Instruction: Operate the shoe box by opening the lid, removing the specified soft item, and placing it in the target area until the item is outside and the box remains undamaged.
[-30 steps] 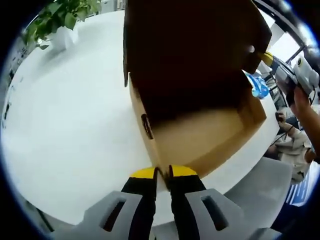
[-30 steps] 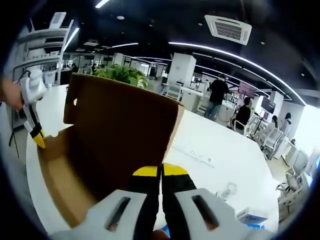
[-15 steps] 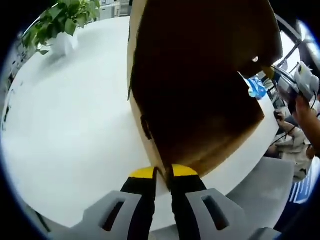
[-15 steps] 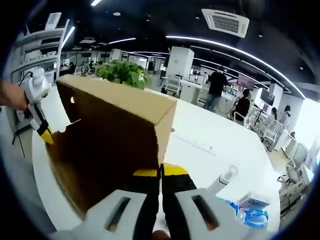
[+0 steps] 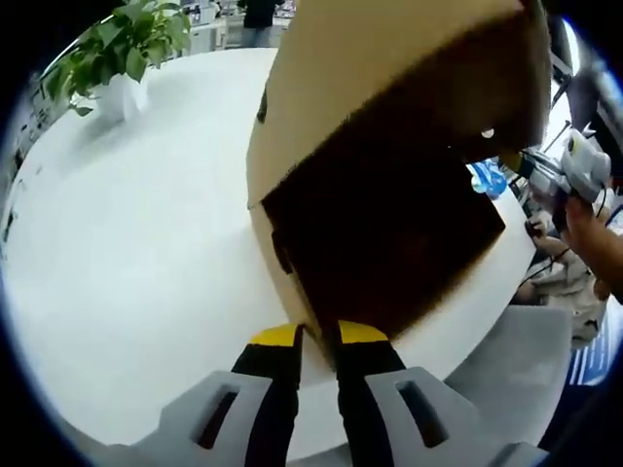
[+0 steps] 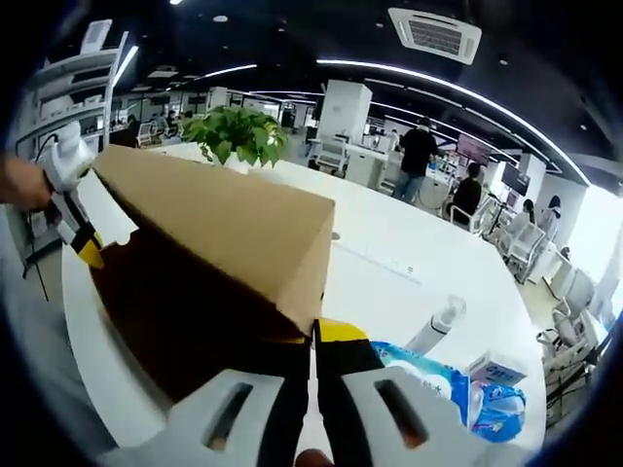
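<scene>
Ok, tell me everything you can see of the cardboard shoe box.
The shoe box is plain brown cardboard on the white table. Its hinged lid stands partway down over the base, leaving a dark, shadowed interior; no contents can be made out. The left hand-held gripper pinches one near corner, the right hand-held gripper the other.

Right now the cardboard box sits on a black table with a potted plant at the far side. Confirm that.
Not quite: the table is white, not black, as the left gripper view shows. The cardboard box does sit on it, with the potted plant at the far side.
</scene>
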Demonstrator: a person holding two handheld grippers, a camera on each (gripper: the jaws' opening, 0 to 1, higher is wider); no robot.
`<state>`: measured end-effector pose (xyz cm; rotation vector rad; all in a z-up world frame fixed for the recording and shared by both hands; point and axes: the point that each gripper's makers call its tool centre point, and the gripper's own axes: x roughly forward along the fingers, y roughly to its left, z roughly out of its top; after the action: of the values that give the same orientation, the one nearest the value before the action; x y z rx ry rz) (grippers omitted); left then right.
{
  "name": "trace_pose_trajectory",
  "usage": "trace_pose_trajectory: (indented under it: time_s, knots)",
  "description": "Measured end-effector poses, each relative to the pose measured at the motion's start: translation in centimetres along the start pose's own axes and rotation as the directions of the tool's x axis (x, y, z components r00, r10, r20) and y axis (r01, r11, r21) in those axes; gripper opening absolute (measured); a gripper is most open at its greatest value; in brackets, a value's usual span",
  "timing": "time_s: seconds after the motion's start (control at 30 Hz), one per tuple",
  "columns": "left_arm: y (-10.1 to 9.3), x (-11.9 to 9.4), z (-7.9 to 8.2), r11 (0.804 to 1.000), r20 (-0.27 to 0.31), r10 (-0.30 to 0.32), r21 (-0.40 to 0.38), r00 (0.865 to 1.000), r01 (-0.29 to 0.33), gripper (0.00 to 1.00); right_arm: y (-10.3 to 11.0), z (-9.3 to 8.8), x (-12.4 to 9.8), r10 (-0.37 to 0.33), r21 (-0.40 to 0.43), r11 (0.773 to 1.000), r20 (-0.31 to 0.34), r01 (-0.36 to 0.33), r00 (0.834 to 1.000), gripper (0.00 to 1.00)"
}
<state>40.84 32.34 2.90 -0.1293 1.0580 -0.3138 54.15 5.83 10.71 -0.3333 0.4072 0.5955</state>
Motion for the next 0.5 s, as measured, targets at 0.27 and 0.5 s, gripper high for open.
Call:
trace_pose_trajectory:
  time_s: [0.27,0.5]
  knots:
    - [-0.3,-0.1,-0.4,0.999,0.012,-0.032,0.0,0.999,0.032,0.12,0.5,-1.1,-0.3,0.0,0.007,1.0,-0.025,0.0,1.0,0.0]
    - [-0.5,0.0,-0.4,0.999,0.018,-0.035,-0.004,0.999,0.035,0.12,1.0,-2.1,-0.5,0.007,0.001,1.0,-0.045,-0.007,0.999,0.0]
